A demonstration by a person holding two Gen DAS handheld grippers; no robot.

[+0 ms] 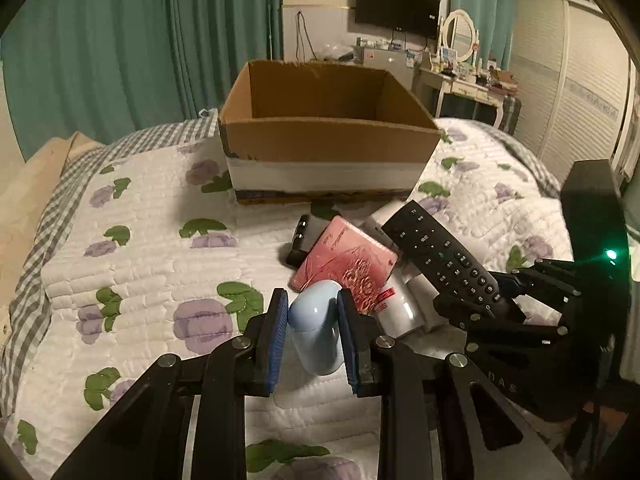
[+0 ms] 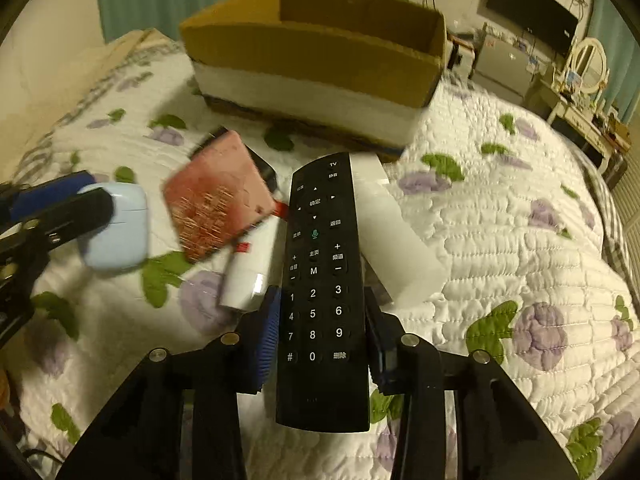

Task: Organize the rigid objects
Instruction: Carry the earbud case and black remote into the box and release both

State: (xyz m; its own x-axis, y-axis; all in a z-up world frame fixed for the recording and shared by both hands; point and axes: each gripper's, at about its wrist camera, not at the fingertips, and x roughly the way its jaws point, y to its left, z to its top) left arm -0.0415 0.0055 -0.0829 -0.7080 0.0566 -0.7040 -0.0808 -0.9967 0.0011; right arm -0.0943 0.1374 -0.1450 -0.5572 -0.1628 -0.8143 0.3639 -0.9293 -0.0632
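Note:
My left gripper point(image 1: 313, 304) is shut on a light blue earbud case point(image 1: 316, 330), held just above the quilt; the case also shows in the right wrist view point(image 2: 114, 232). My right gripper point(image 2: 320, 320) is shut on a black TV remote point(image 2: 322, 280), lifted above the pile; the remote also shows in the left wrist view point(image 1: 444, 258). An open cardboard box point(image 1: 320, 136) stands on the bed behind the pile, also seen from the right wrist point(image 2: 316, 64). A red booklet point(image 1: 346, 264), a black device point(image 1: 302, 238) under it and white bottles point(image 1: 396, 308) lie between.
The bed carries a white quilt with purple flowers point(image 1: 132, 264). A dresser with a mirror point(image 1: 460, 36) and a wall TV point(image 1: 396, 8) stand behind the bed. Teal curtains point(image 1: 120, 48) hang at the left. A white box point(image 2: 396, 240) lies under the remote.

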